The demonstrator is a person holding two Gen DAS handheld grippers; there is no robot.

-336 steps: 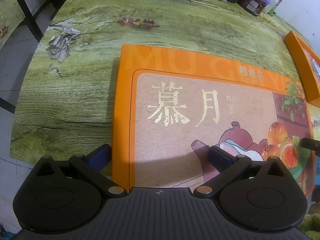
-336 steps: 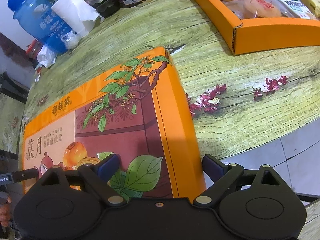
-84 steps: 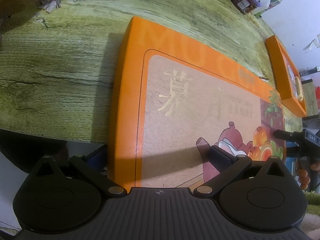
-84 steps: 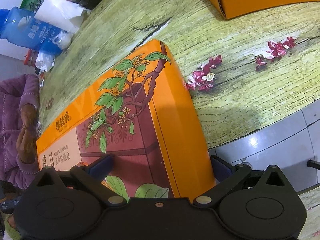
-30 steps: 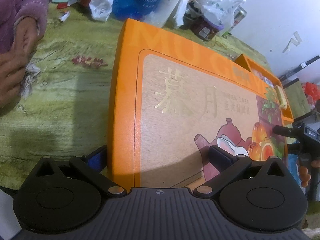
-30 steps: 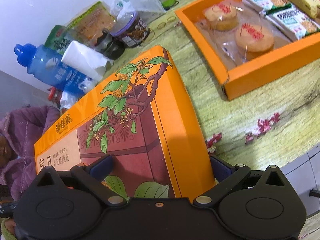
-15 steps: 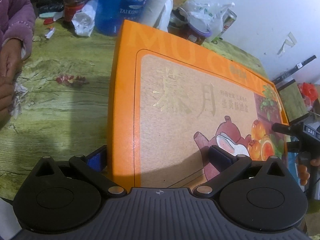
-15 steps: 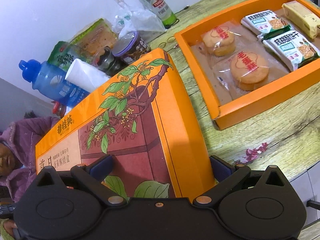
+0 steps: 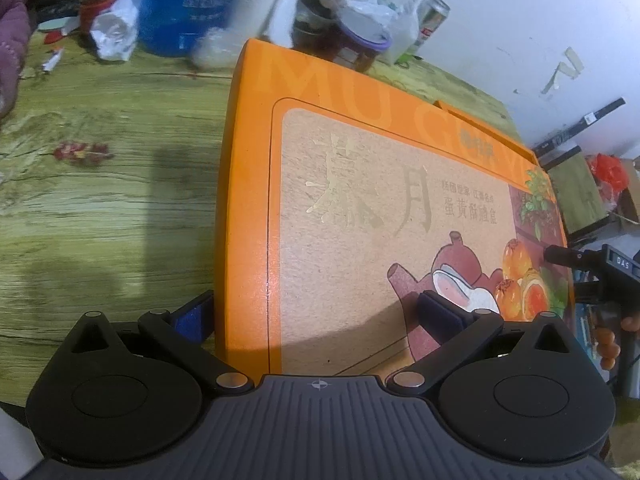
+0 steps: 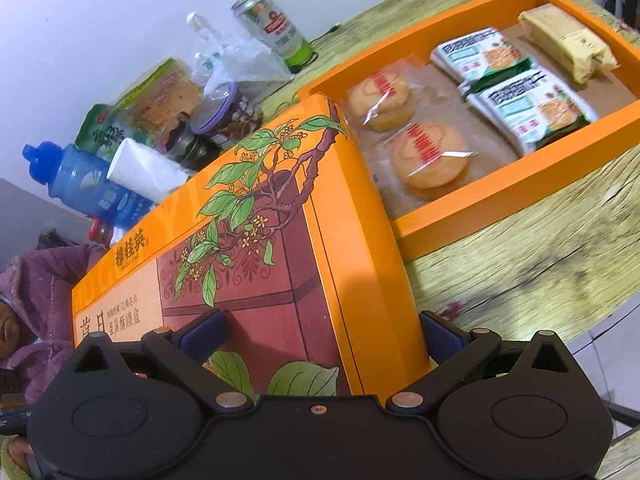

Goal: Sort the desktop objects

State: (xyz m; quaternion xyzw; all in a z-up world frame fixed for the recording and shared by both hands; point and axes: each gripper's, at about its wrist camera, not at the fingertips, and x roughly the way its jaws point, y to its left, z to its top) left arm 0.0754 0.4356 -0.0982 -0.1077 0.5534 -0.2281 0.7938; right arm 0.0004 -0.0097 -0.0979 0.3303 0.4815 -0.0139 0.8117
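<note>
left gripper (image 9: 320,312) | clamps orange lid (image 9: 360,200) | above table (image 9: 100,200)

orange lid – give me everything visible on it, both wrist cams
The orange lid is a flat, shallow cardboard cover: orange rim and sides, a kraft-brown panel with gold Chinese characters, a printed teapot and fruit, and a leafy branch on a maroon panel at its right end. It is held off the table, tilted. The left gripper straddles its left corner and the right gripper its right corner, pads on either side. Its far right corner overlaps the open orange tray of wrapped pastries.
</note>
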